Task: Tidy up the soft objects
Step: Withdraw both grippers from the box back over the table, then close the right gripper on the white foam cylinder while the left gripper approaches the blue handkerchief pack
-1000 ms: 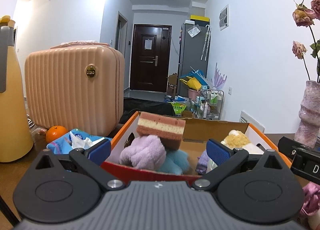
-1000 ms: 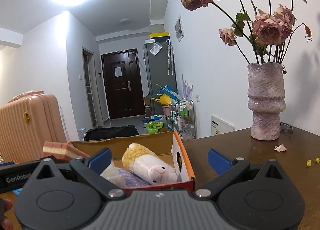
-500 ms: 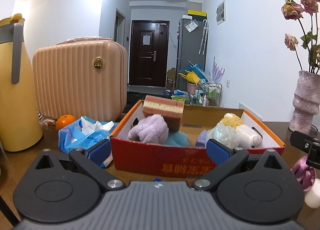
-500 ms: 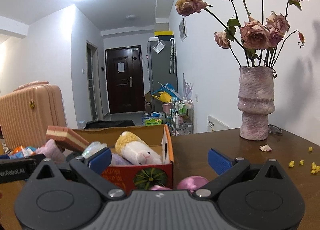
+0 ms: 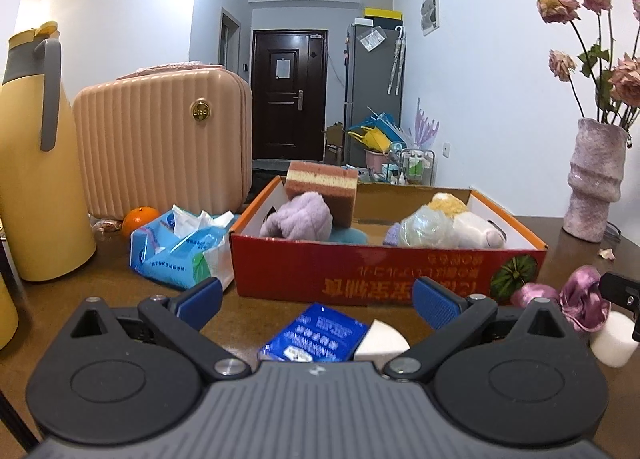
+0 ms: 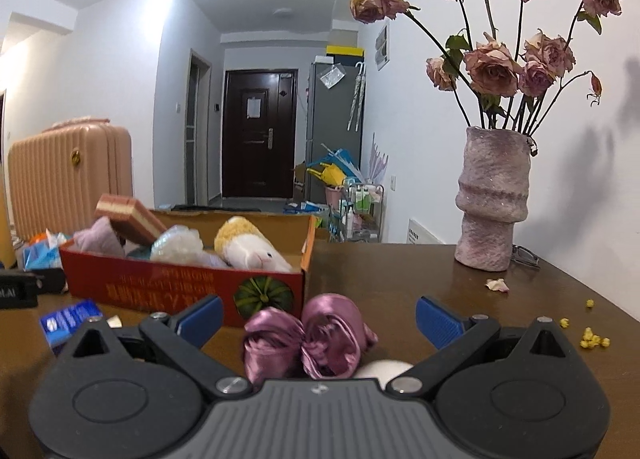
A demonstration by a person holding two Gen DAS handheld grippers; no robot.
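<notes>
A red cardboard box (image 5: pixel 384 271) (image 6: pixel 160 283) stands on the brown table and holds a striped sponge (image 5: pixel 324 183), a lilac plush (image 5: pixel 298 215), a clear puff (image 5: pixel 420 225) and a white and yellow plush toy (image 5: pixel 472 227) (image 6: pixel 248 247). My left gripper (image 5: pixel 316 297) is open, with a blue tissue pack (image 5: pixel 316 335) and a white sponge wedge (image 5: pixel 380 341) lying between its fingers. My right gripper (image 6: pixel 318 313) is open over a purple satin scrunchie (image 6: pixel 308 339) and a white round sponge (image 6: pixel 384 373).
A pink ribbed case (image 5: pixel 160 147), a yellow jug (image 5: pixel 36 163), an orange (image 5: pixel 140 219) and a blue wipes pack (image 5: pixel 180 247) stand left of the box. A pink vase of dried roses (image 6: pixel 492 203) stands at the right. Yellow crumbs (image 6: pixel 592 337) dot the table.
Both grippers have drawn back from the box toward the table's near side. The tissue pack, white sponges and scrunchie have come into view in front of the box. Both stay open.
</notes>
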